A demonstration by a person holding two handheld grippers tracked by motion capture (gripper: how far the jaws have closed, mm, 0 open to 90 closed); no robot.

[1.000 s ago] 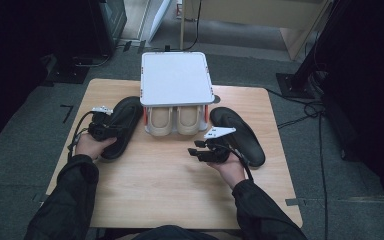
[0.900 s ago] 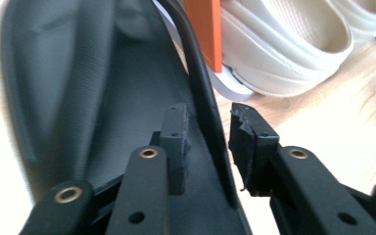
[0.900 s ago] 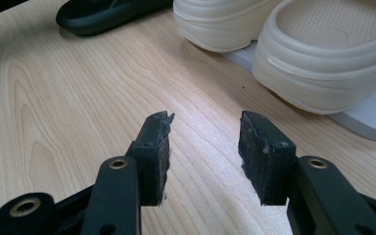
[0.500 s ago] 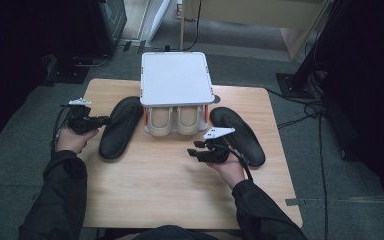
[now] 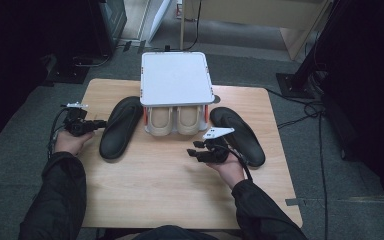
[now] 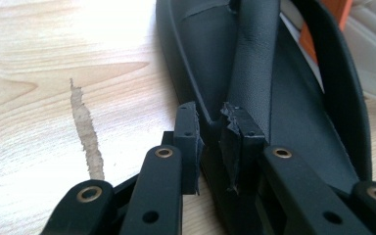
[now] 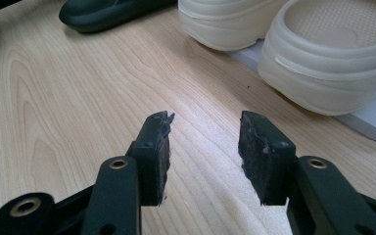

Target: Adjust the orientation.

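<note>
A black slipper (image 5: 121, 127) lies on the wooden table (image 5: 170, 190), left of a white two-tier rack (image 5: 176, 77). My left gripper (image 5: 101, 123) is at that slipper's outer edge. In the left gripper view its jaws (image 6: 213, 137) are closed on the rim of the black slipper (image 6: 254, 63). A pair of cream slippers (image 5: 174, 120) sits on the rack's lower shelf. A second black slipper (image 5: 237, 135) lies right of the rack. My right gripper (image 5: 194, 151) hovers over bare wood in front of the cream slippers (image 7: 333, 54), open (image 7: 203, 147) with nothing between its pads.
A worn strip (image 6: 88, 132) marks the wood beside the left slipper. Cables (image 5: 300, 117) run over the grey floor to the right of the table. Dark furniture (image 5: 105, 20) stands behind on the left.
My left hand has drawn back to the left, from over the black slipper to its outer rim. The slipper has stayed put, and the right gripper has held still.
</note>
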